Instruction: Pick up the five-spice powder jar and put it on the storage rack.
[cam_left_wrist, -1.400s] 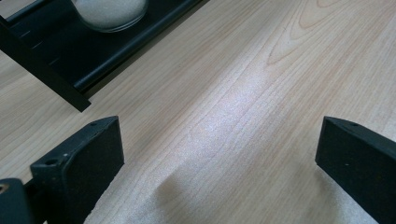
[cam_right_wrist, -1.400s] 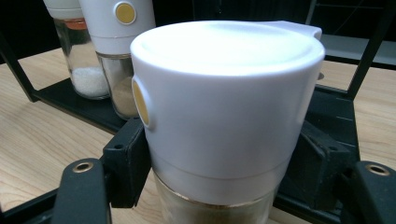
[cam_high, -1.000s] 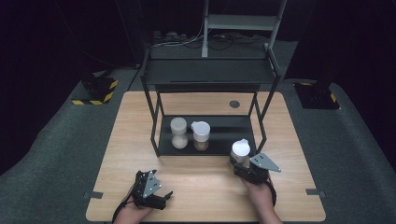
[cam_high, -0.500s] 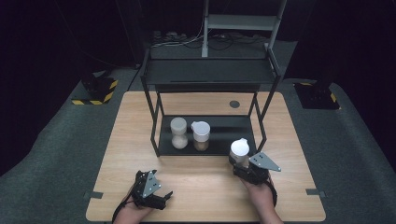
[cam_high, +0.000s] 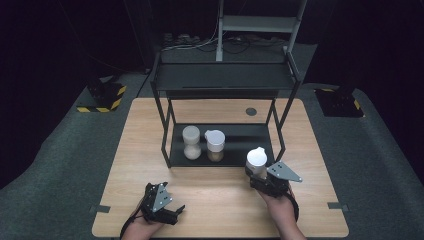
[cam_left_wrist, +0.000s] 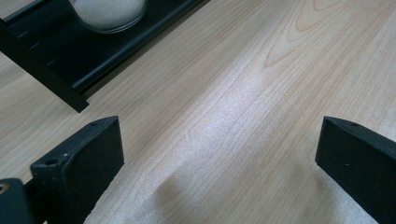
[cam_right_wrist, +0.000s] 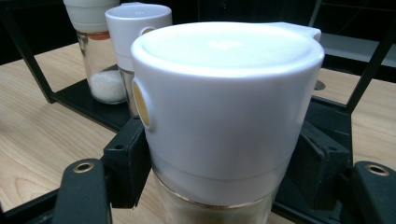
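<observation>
While it stands upright at the front right corner of the black rack, the white-capped jar is pinched between the right gripper's fingers. Two more jars sit on the rack's lower shelf. Over bare bench, the left gripper has its fingers spread.

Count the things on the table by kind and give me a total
Jars with white lids: 3, one on the left of the rack's bottom shelf, one beside it, one in the right gripper
Black metal rack: 1
Grippers: 2, left gripper and right gripper
Total: 6
</observation>
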